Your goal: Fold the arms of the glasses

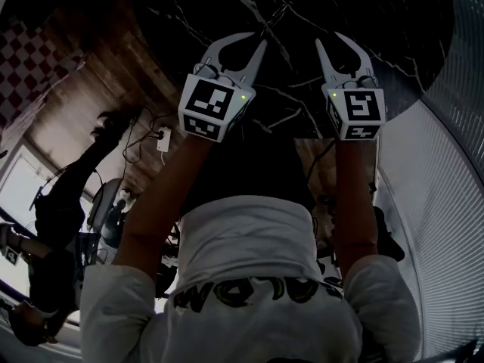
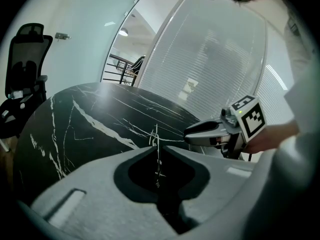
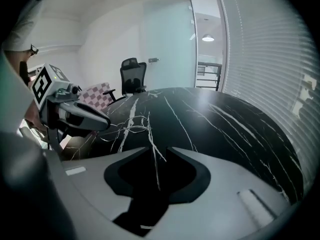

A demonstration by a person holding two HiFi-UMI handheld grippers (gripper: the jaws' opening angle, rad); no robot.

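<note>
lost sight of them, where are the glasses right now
Top centre of the head view, the wire-framed glasses are over the black table, at the tips of the left tongs and just left of the right tongs.

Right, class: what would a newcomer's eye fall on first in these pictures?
The two white grippers, each with a black-and-white marker cube: the left gripper and right gripper reach side by side over a black table streaked with white veins, in the middle of the head view. Far less obvious are the thin wire glasses pinched at the left gripper's tips; the right gripper's jaws stand apart, empty.
</note>
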